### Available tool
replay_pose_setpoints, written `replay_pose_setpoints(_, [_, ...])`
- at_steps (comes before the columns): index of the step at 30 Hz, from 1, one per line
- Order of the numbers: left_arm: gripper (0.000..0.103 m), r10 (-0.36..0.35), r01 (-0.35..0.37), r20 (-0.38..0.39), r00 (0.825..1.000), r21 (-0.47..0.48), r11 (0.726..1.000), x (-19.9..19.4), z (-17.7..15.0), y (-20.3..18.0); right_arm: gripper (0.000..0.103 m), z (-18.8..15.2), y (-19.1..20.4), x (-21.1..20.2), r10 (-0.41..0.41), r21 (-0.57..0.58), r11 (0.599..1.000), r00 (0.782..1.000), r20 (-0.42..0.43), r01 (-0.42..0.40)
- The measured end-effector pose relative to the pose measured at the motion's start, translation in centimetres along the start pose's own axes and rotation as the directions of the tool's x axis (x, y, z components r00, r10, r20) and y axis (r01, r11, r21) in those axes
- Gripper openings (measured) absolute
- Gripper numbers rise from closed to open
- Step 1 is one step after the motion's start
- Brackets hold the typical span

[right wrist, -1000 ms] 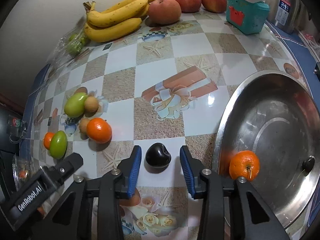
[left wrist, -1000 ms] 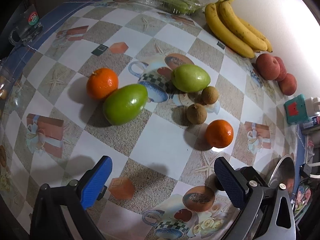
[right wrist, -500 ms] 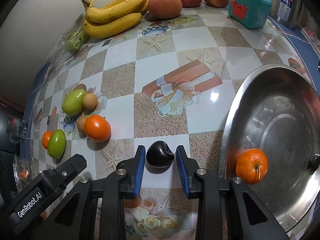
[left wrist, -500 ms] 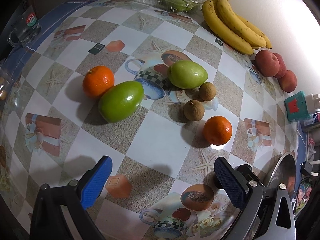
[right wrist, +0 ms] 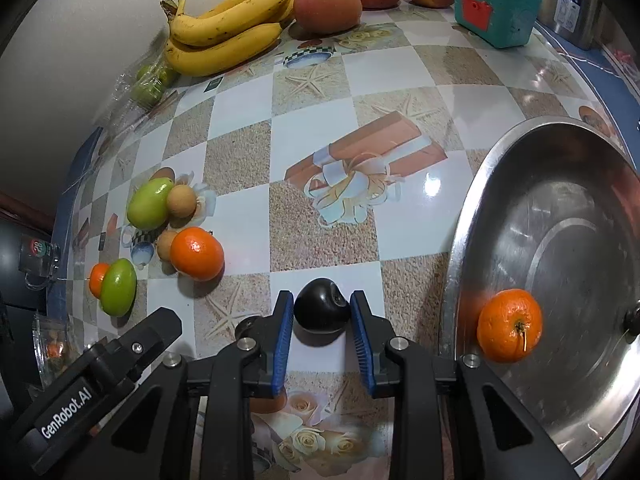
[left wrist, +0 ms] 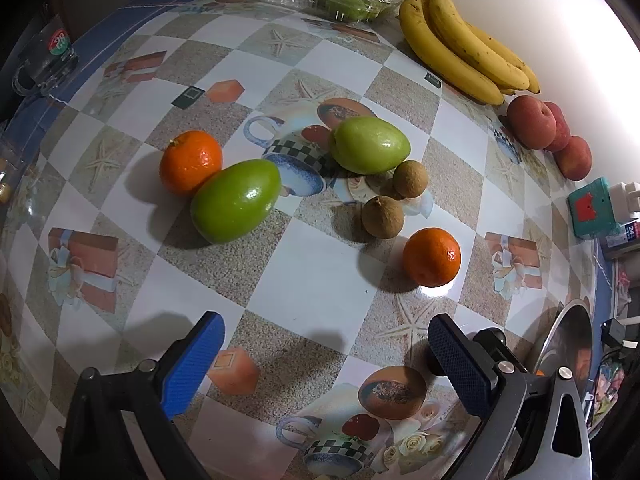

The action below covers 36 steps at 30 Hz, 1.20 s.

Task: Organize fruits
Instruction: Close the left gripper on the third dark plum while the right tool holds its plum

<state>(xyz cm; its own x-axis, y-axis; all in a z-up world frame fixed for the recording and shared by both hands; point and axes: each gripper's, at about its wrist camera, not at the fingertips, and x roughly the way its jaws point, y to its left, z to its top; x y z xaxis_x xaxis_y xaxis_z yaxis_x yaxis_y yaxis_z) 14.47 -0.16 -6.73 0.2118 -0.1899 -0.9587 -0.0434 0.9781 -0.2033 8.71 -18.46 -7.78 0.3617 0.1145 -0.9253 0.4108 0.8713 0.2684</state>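
- Right wrist view puts the dark plum (right wrist: 322,309) squarely between your right gripper (right wrist: 322,320) pads, both blue faces against its flanks; your fingers are closed most of the way and appear to have hold of it, with the plum down at the tablecloth (right wrist: 240,132)
- Its dimpled stem end faces right, so the pinch runs across its width
- Your goal, I judge, is the steel basin (right wrist: 472,216) just to the right of the plum, where one mandarin (right wrist: 509,325) already lies inside the near rim; lift, then carry right over that rim
- Your left gripper (left wrist: 326,348) hangs wide open with nothing in it, facing the loose group: a second mandarin (left wrist: 431,255) nearest, two brown longans (left wrist: 383,216), two green mangoes (left wrist: 235,200) and a third mandarin (left wrist: 190,161) farther off
- Bananas (right wrist: 228,28) and peaches (right wrist: 328,6) line the wall, well apart from both grippers
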Motion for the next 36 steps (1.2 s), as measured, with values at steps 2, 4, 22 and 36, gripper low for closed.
replay_pose_setpoints(2, [0.103,-0.004,0.004,0.009,1.000,-0.002,1.000,-0.2,0.1,0.1,0.030,0.0,-0.2,-0.5,0.018,0.015,1.000,1.000,0.003,-0.018])
replay_pose_setpoints(4, [0.103,-0.010,0.010,0.024,1.000,-0.002,1.000,-0.5,0.2,0.2,0.030,0.1,-0.4,-1.3,0.034,0.024,0.999,0.999,0.015,-0.035])
replay_pose_setpoints(22, [0.103,-0.033,0.012,0.054,0.998,0.350,0.937,0.3,-2.5,-6.5,0.030,-0.7,-5.7,-9.0,0.052,0.147,0.986,0.987,0.152,-0.074])
replay_pose_setpoints(36, [0.067,-0.072,0.058,0.024,0.997,0.379,0.923,1.8,-3.4,-8.4,0.030,-2.2,-8.0,-10.9,0.079,0.197,0.974,0.982,0.169,-0.112])
